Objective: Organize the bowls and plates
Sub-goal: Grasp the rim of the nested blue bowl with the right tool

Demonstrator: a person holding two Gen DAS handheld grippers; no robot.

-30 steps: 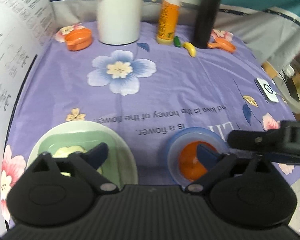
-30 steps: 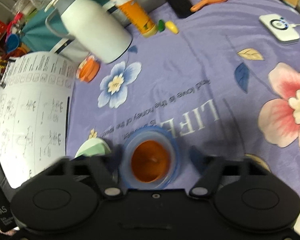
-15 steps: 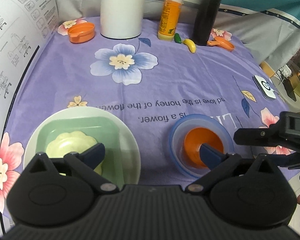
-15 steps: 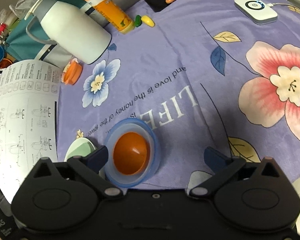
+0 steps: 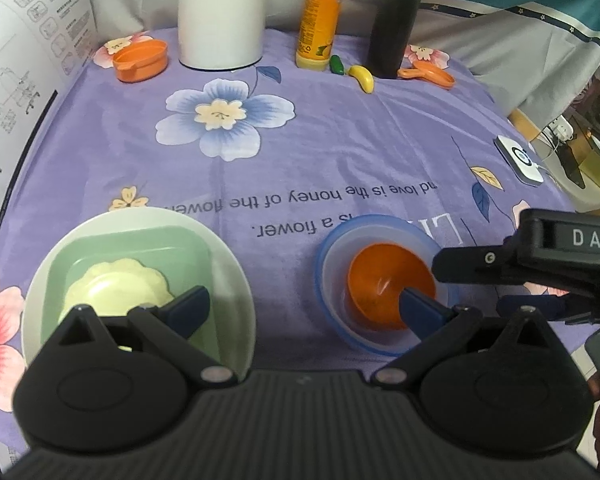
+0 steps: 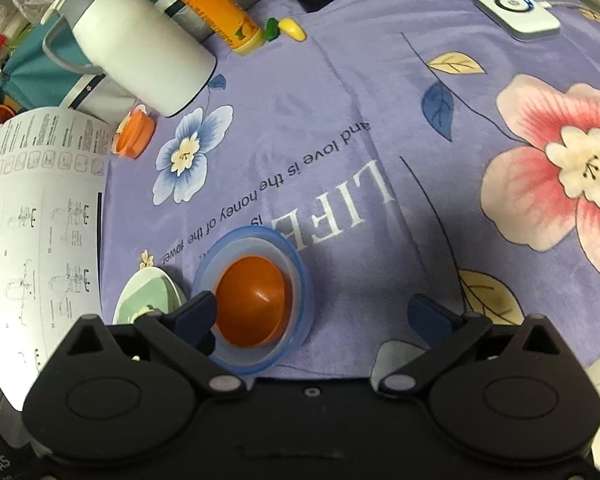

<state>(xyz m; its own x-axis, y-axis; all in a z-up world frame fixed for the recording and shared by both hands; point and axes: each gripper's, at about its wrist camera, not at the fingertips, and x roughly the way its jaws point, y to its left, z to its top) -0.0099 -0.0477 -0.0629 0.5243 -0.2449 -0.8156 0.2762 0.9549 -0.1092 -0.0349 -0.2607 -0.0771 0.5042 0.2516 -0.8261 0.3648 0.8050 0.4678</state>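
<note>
Between the wide-spread, empty jaws of the right gripper (image 6: 314,314), which have just been opening, lies only purple floral cloth (image 6: 340,128); the small orange plastic bowl (image 6: 252,304), nested in a translucent blue bowl (image 6: 300,280), sits by its left finger. The left gripper (image 5: 304,306), equally open and empty, straddles cloth between that stack and the white round plate (image 5: 236,276) carrying a green square dish (image 5: 140,248); open room lies beyond, the table edge close.

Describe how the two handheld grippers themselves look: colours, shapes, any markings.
Both are matte black plastic. The left gripper and right gripper each have two round pivot housings with silver pins, angular black linkage arms and dark blue fingertips. The left one's body is ribbed. White letters "DAS" mark the right gripper's side.
</note>
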